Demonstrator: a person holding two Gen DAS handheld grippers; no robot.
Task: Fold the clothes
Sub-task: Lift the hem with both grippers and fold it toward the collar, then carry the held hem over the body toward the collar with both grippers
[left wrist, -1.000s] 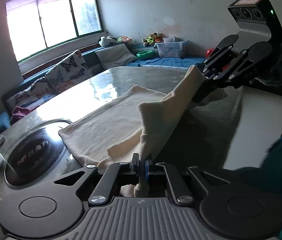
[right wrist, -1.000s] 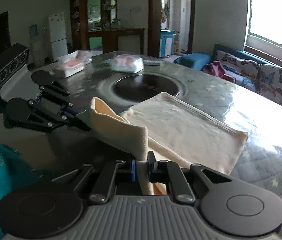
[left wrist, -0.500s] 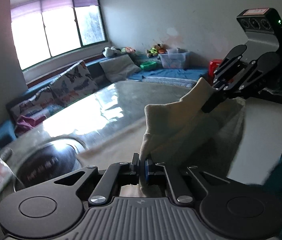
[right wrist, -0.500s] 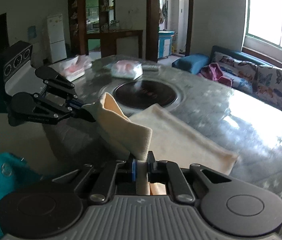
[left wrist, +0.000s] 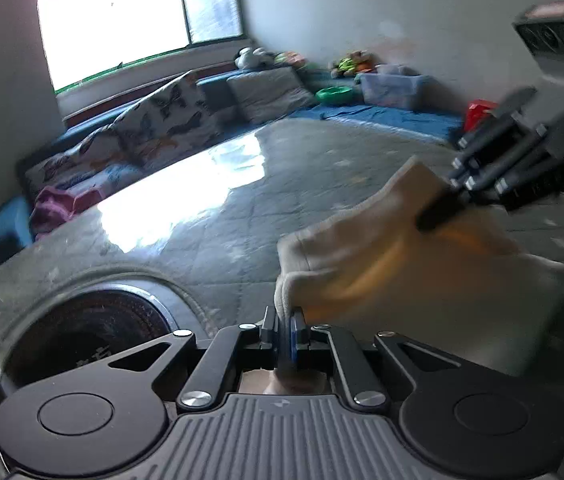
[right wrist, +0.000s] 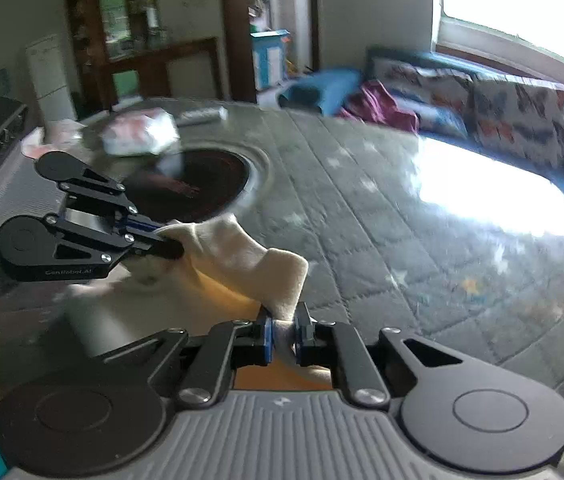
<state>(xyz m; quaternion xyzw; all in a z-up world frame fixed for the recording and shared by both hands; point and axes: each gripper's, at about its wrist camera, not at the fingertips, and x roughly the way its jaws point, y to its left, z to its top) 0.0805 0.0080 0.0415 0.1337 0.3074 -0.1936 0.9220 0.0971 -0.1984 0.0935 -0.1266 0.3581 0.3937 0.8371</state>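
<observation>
A cream cloth (left wrist: pixel 394 264) hangs stretched between my two grippers above the round table (left wrist: pixel 217 208). My left gripper (left wrist: pixel 285 330) is shut on one corner of it. My right gripper (right wrist: pixel 284 332) is shut on the other corner; it also shows in the left wrist view (left wrist: pixel 438 210) at the right. The cloth (right wrist: pixel 241 256) sags between the two grips, and my left gripper shows in the right wrist view (right wrist: pixel 161 242) at the left. The cloth's lower part is hidden behind the gripper bodies.
The table has a quilted cover (right wrist: pixel 402 240) and a dark round hob (left wrist: pixel 85 324) set in it. Wrapped packs (right wrist: pixel 137 136) and a remote (right wrist: pixel 201 115) lie at the far side. A butterfly-print sofa (left wrist: pixel 149 132) stands under the window.
Both grippers have lifted the cloth off the table and carried it forward over the tabletop. The flat part that lay on the table is now off it and out of sight.
</observation>
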